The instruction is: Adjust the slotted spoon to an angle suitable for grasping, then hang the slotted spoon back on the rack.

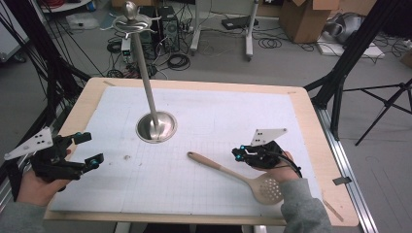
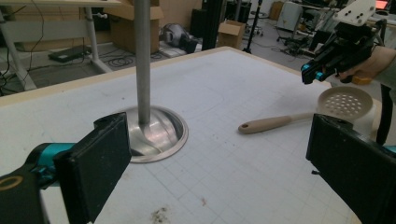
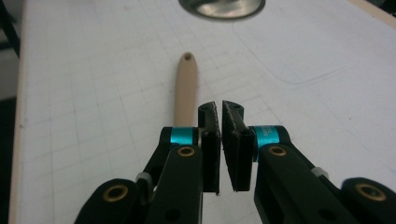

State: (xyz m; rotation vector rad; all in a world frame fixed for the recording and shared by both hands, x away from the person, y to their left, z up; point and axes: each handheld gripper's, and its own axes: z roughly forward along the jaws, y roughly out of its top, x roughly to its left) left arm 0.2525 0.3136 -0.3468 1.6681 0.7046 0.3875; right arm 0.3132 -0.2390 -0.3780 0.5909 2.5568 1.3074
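Observation:
A beige slotted spoon lies flat on the white gridded mat, handle toward the middle and perforated head near the front right. My right gripper hovers just right of the handle; its jaws stand nearly together with a thin slit and nothing in it. At the mat's left edge, my left gripper is wide open and empty. In the left gripper view the spoon lies across the mat with the right gripper above its head.
A tall metal stand rises from a round dished base left of the mat's centre, its hooked top high over the far edge. The wooden table rim frames the mat. Cables, tripod legs and boxes crowd the floor behind.

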